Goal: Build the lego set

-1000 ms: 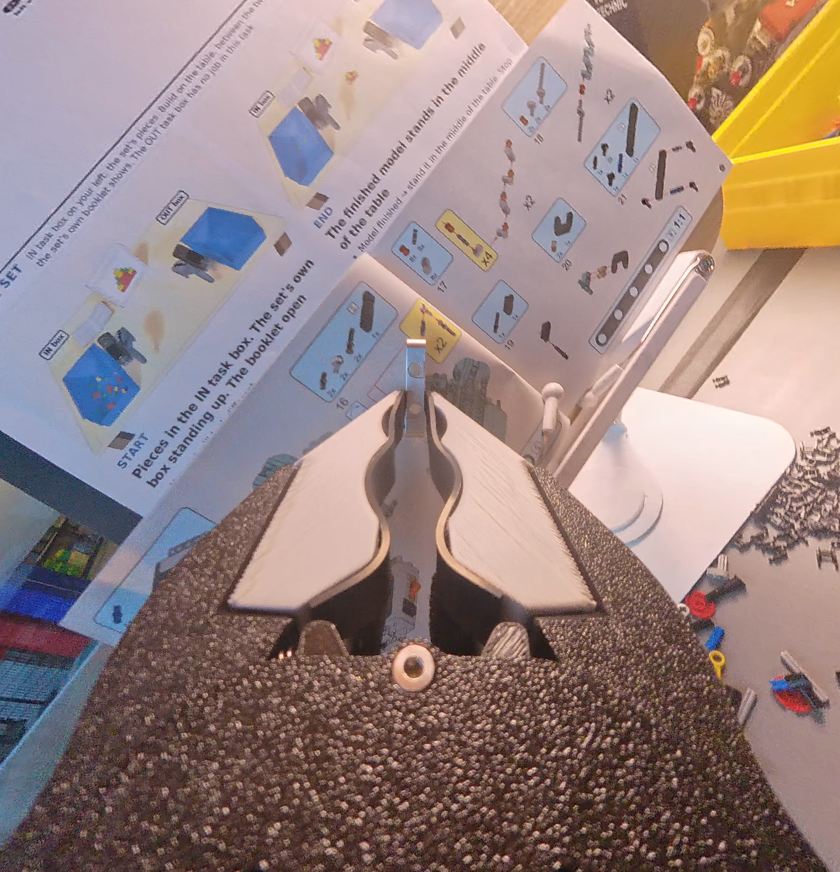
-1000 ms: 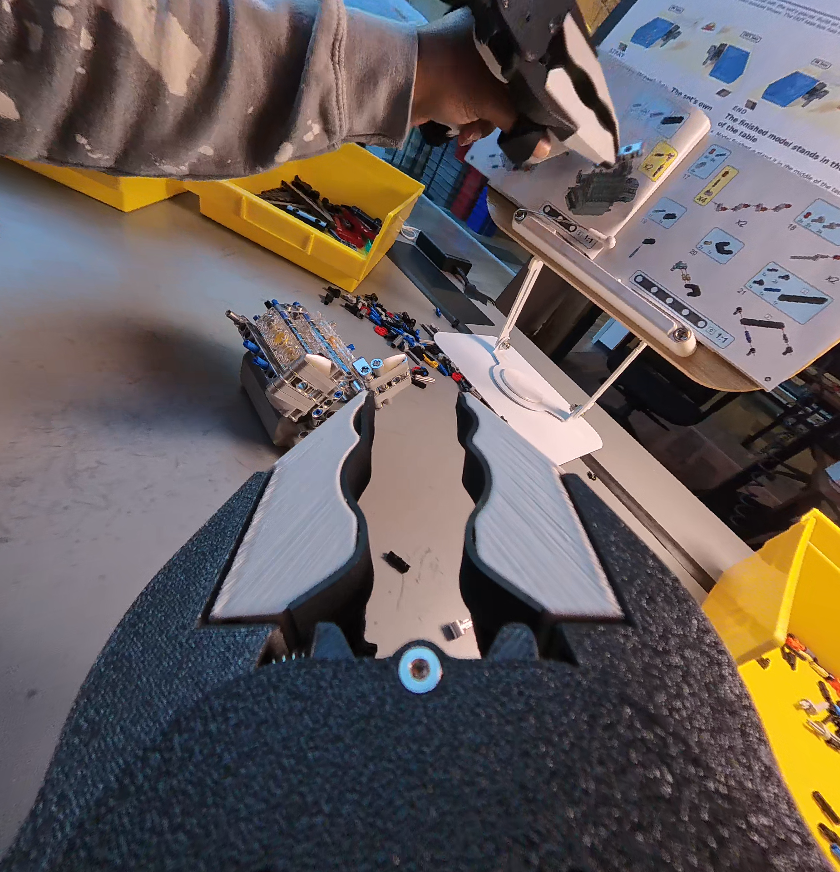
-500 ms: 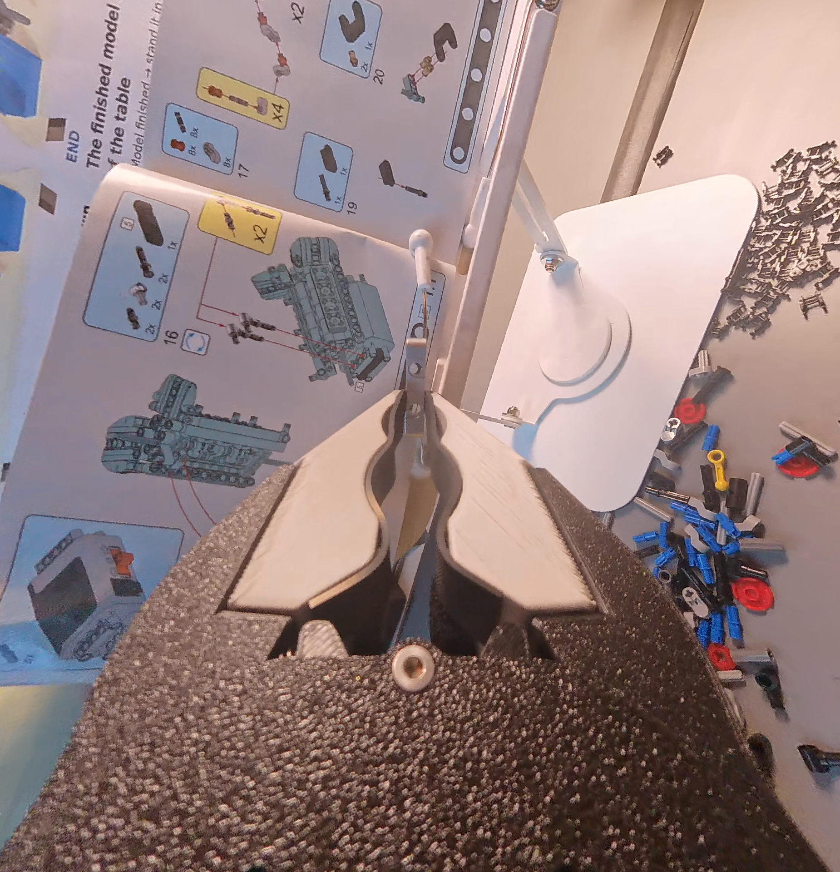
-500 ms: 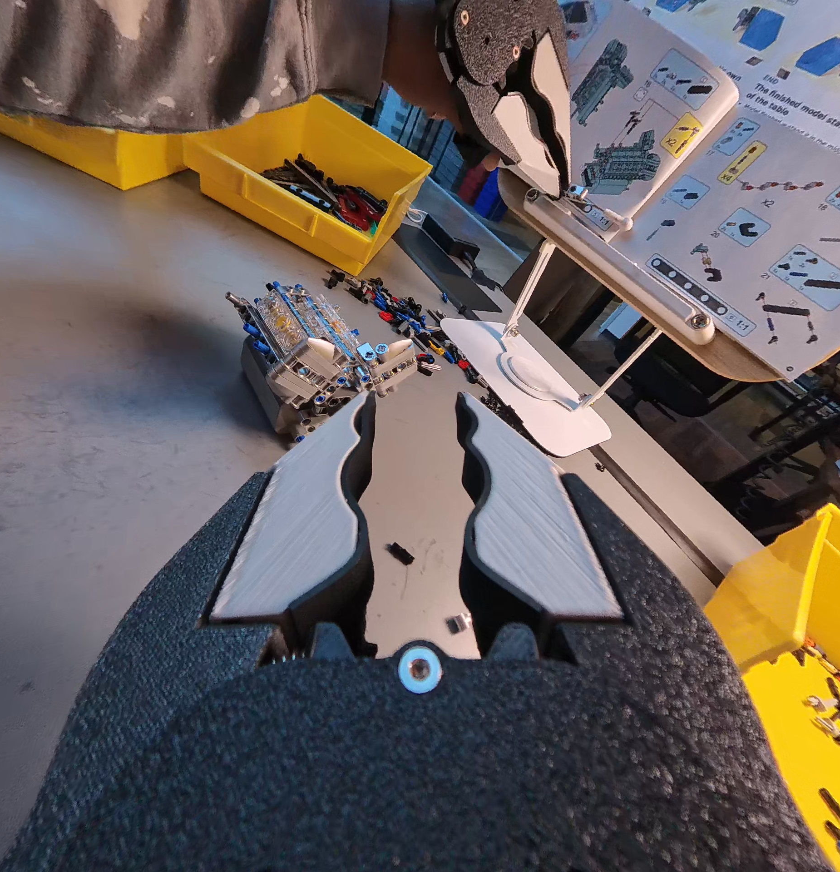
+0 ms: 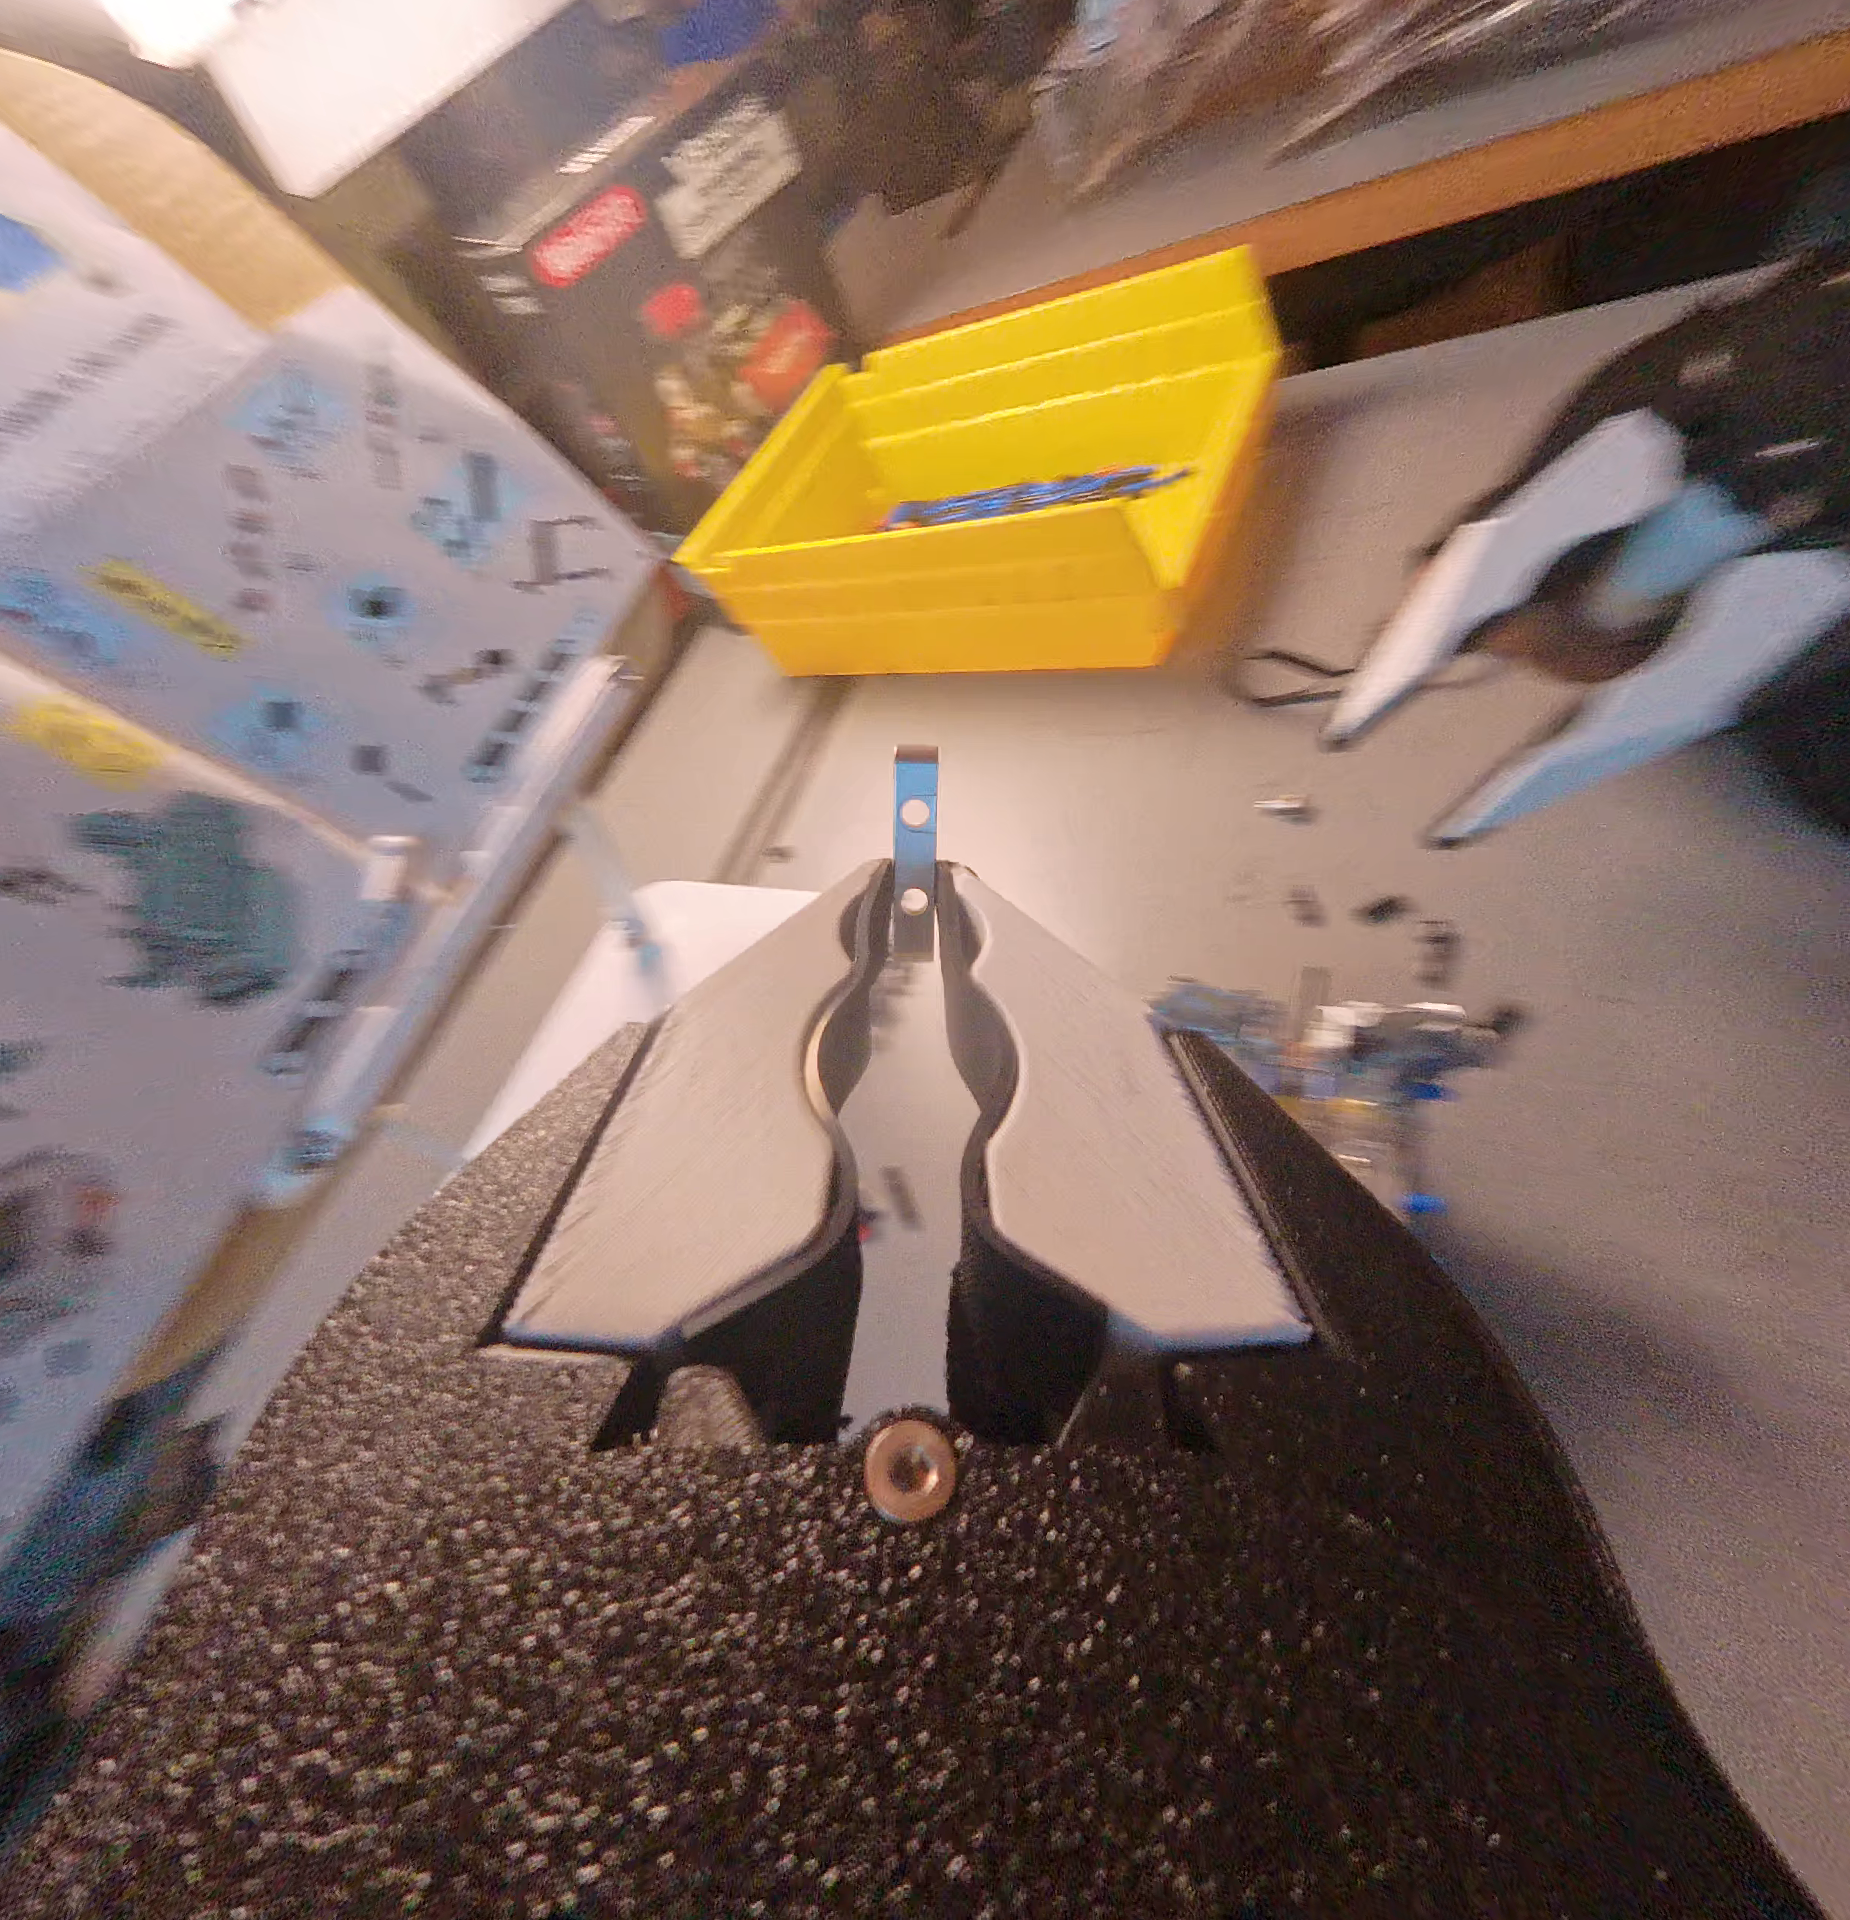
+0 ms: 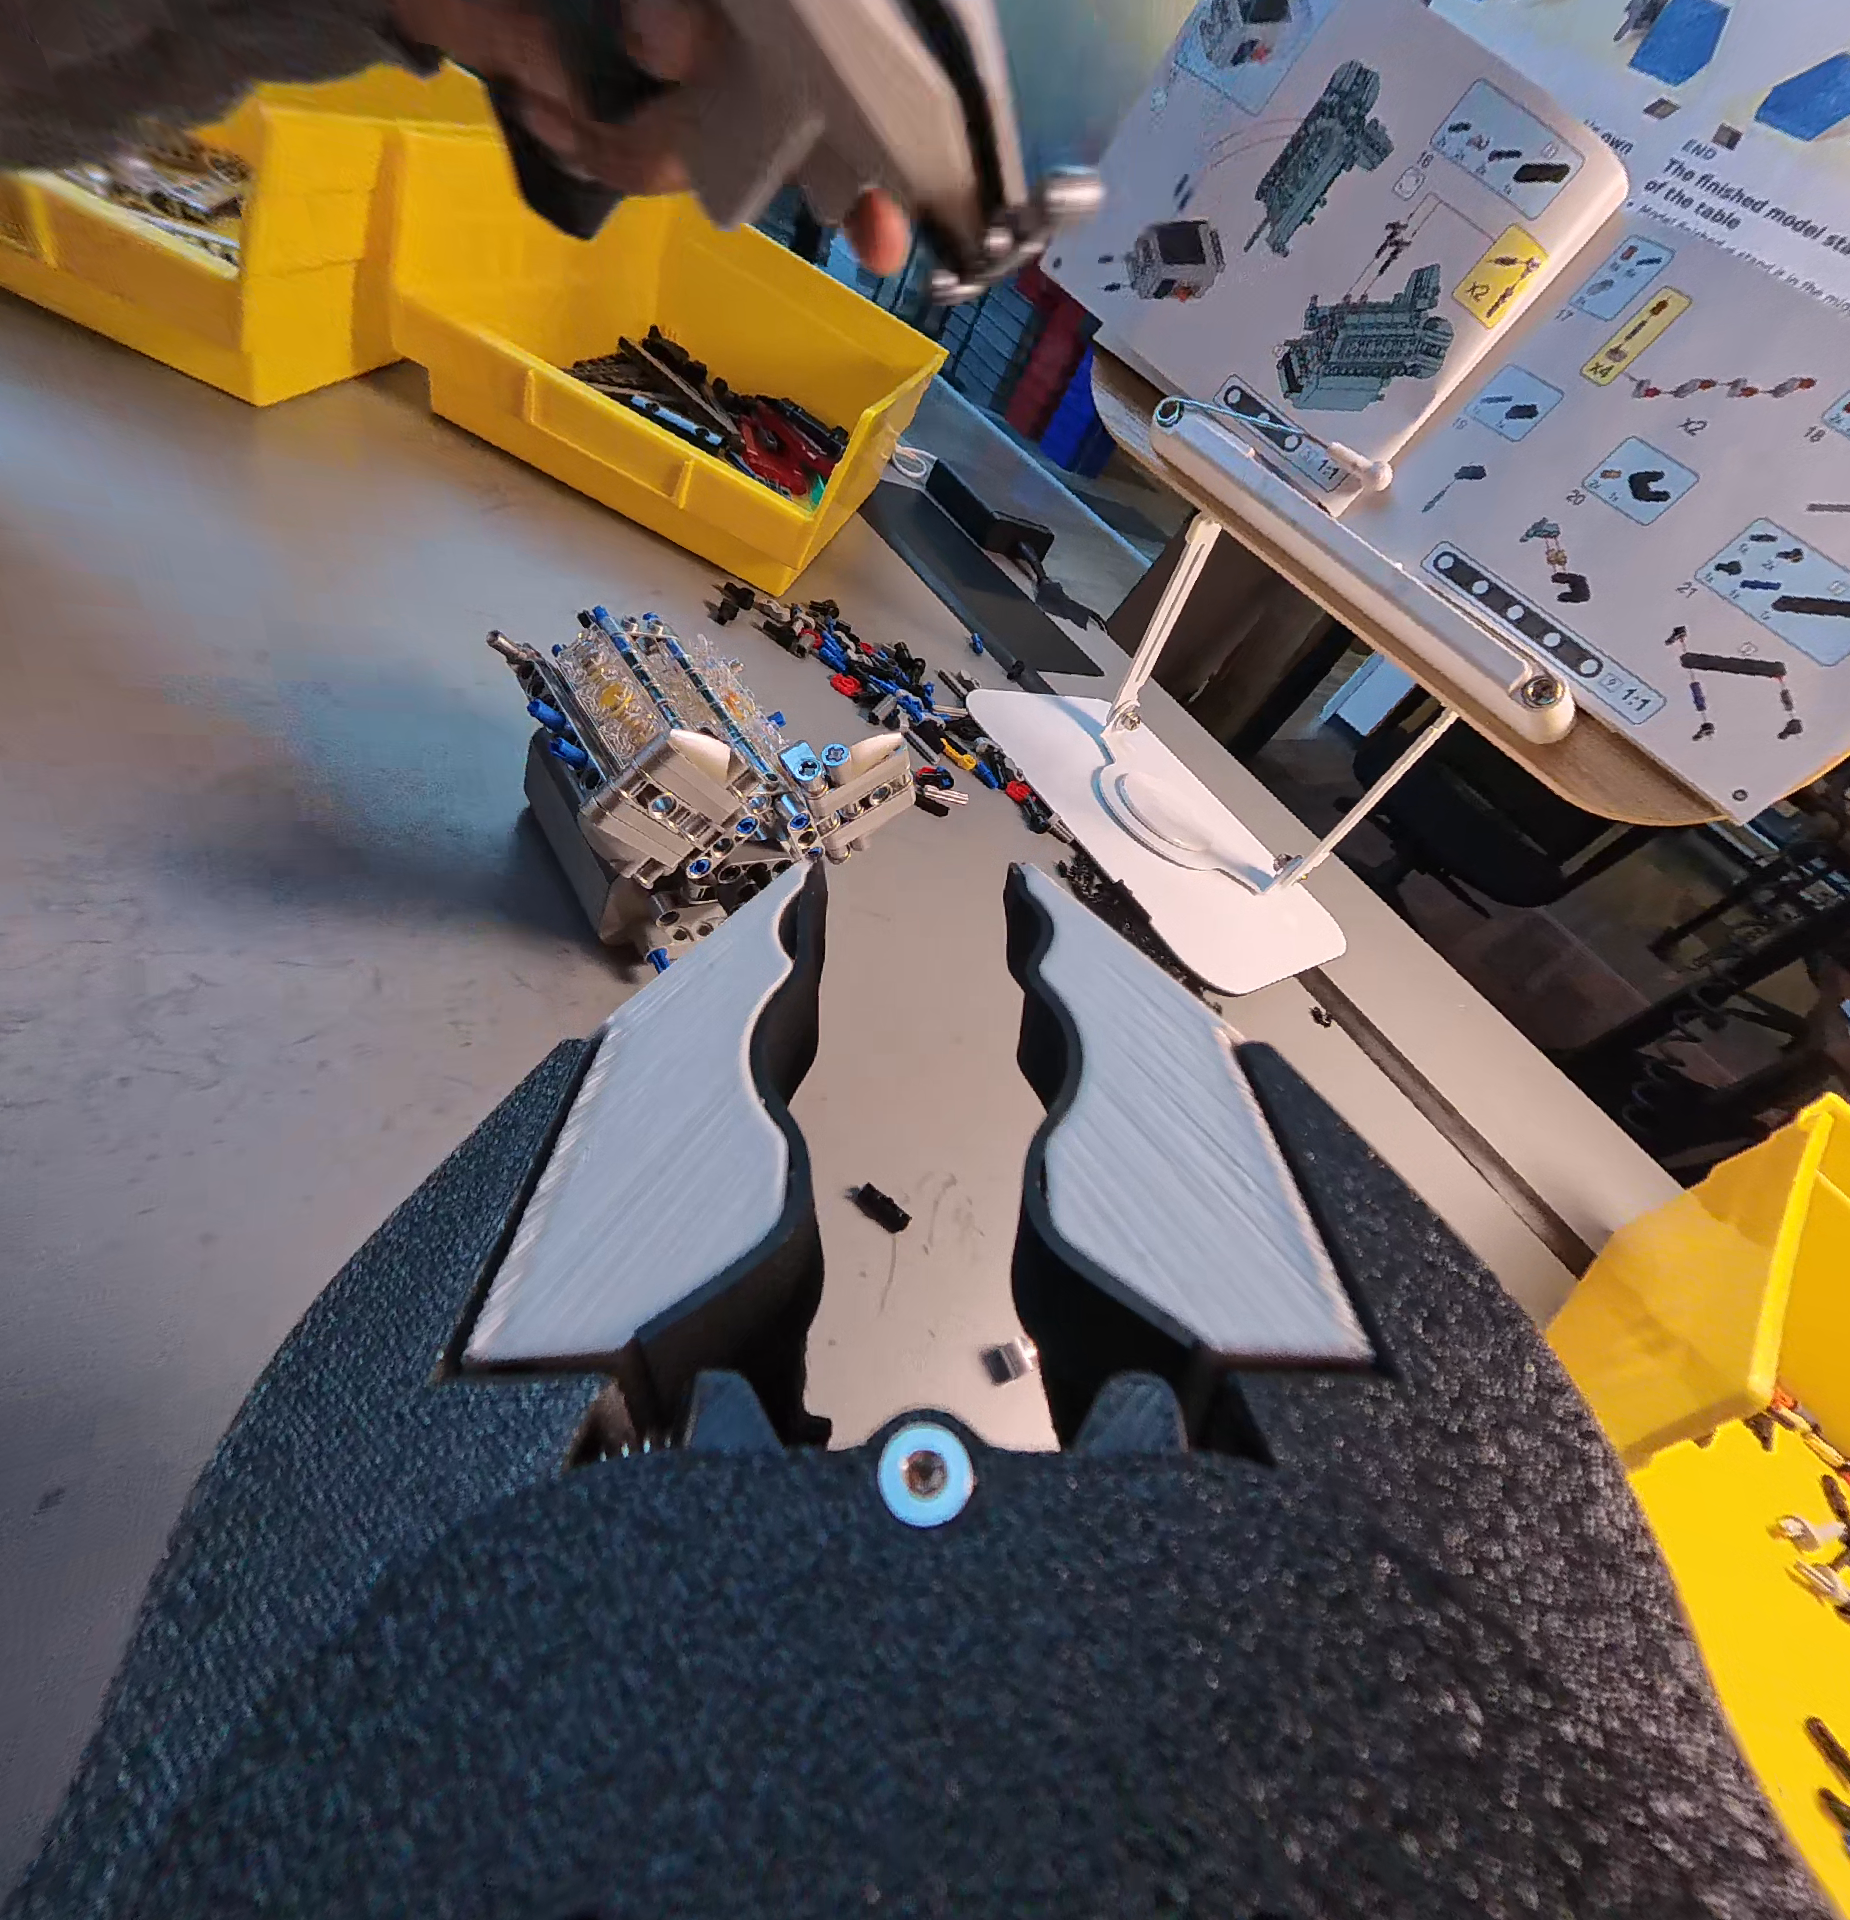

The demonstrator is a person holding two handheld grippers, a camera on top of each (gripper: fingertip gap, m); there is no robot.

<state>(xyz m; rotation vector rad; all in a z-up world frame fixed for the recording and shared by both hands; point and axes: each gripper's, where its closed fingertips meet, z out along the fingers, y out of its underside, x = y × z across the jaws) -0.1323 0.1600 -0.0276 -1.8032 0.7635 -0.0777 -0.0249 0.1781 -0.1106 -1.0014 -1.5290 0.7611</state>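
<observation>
1. Left gripper (image 5: pixel 913 883) is clenched on a small grey holed beam (image 5: pixel 915 831), which sticks up past its fingertips above the grey table (image 5: pixel 1523 1195); this view is motion-blurred.
2. Right gripper (image 6: pixel 913 894) hangs released, jaws well apart and holding nothing, with bare tabletop between them and one tiny black peg (image 6: pixel 879 1207) lying there.
3. Grey brick-built engine model (image 6: pixel 692 769) stands on the table just beside the right gripper's left fingertip (image 6: pixel 796 894).
4. Loose small parts (image 6: pixel 879 675) are scattered between the model and the white stand base (image 6: pixel 1160 831).
5. Instruction booklet (image 6: pixel 1420 260) leans on the stand beyond the model, overhanging the table's far edge.
6. Yellow bin (image 6: pixel 672 416) sits well behind the model; another yellow bin (image 6: pixel 1731 1299) flanks the right gripper.
7. Open table stretches away from the model on its other side.
</observation>
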